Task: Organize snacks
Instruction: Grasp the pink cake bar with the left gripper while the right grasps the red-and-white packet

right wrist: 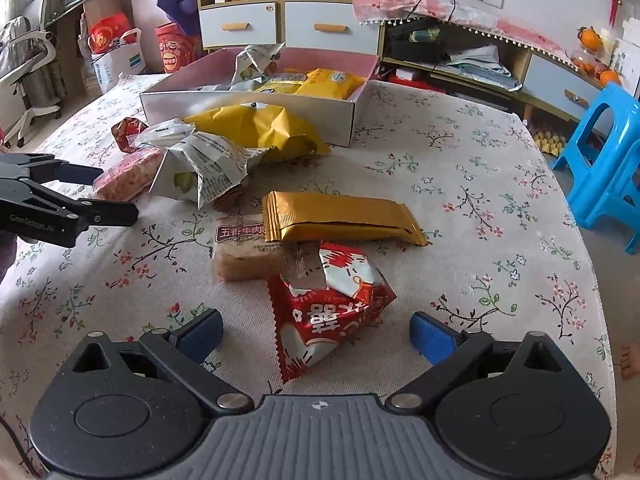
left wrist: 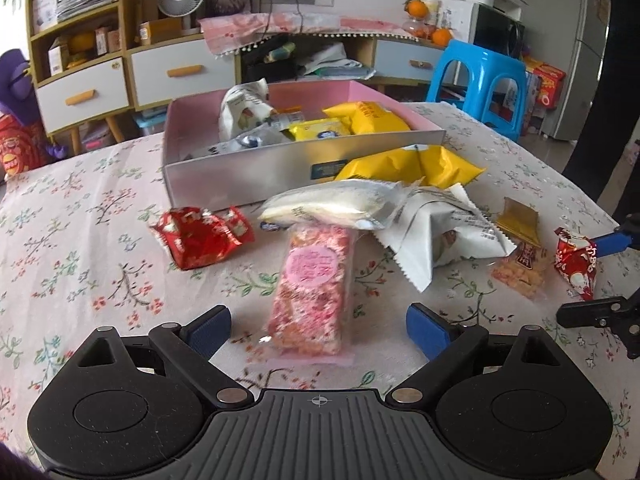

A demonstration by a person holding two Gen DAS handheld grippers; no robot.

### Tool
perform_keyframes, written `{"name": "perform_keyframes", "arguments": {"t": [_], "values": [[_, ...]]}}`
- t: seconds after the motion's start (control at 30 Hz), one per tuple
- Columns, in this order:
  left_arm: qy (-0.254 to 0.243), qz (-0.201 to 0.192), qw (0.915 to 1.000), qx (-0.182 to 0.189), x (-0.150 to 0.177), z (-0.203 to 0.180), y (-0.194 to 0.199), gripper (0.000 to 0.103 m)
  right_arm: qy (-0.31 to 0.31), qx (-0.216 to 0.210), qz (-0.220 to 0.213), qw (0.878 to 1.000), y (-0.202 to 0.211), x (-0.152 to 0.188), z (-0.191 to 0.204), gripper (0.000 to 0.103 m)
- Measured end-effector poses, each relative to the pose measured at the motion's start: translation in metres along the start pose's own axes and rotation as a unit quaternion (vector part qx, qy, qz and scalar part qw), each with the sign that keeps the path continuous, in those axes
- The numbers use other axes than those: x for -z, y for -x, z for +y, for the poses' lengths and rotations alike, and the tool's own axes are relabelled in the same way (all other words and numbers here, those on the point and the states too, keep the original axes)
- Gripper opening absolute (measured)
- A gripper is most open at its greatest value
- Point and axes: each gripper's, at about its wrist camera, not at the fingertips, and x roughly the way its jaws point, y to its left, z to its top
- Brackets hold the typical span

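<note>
Left hand-held gripper [left wrist: 319,330] hovers low over the floral-cloth counter [left wrist: 80,240], blue pads spread wide, straddling the near end of a pink speckled bar in clear wrap [left wrist: 310,292]; pads not touching it. That bar's far end tucks under a white pillow packet [left wrist: 332,204]. Beside it, a crumpled red foil wrapper [left wrist: 200,236] to the left. Behind sits the open silver box with pink lining [left wrist: 256,172], yellow packets [left wrist: 368,118] inside. Right hand-held gripper [right wrist: 316,336], fingers equally wide apart, frames a red-and-white triangular snack bag [right wrist: 332,308] on the cloth. Just beyond it, a gold foil bar [right wrist: 344,218] overlaps a brown clear-wrapped cake [right wrist: 248,258].
</note>
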Motion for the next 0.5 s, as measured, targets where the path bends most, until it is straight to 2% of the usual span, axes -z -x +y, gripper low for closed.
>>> {"name": "perform_keyframes", "arguments": {"t": [0.1,0.27,0.37,0.5], "values": [[-0.006,-0.001,1.0000,0.005,-0.003,-0.005,-0.002,0.090,0.001,-0.001,-0.005,1.000,0.002,-0.001,-0.001,0.078],[0.000,-0.002,1.0000,0.008,-0.007,-0.006,-0.003,0.077,-0.001,0.000,-0.012,1.000,0.004,-0.002,-0.003,0.063],[0.005,-0.001,0.9999,0.010,-0.008,-0.005,-0.002,0.065,-0.003,0.001,-0.013,1.000,0.005,-0.003,-0.003,0.055],[0.017,0.004,0.9998,0.012,-0.012,-0.002,-0.001,0.042,-0.005,0.000,-0.014,1.000,0.006,-0.004,-0.004,0.042]]}}
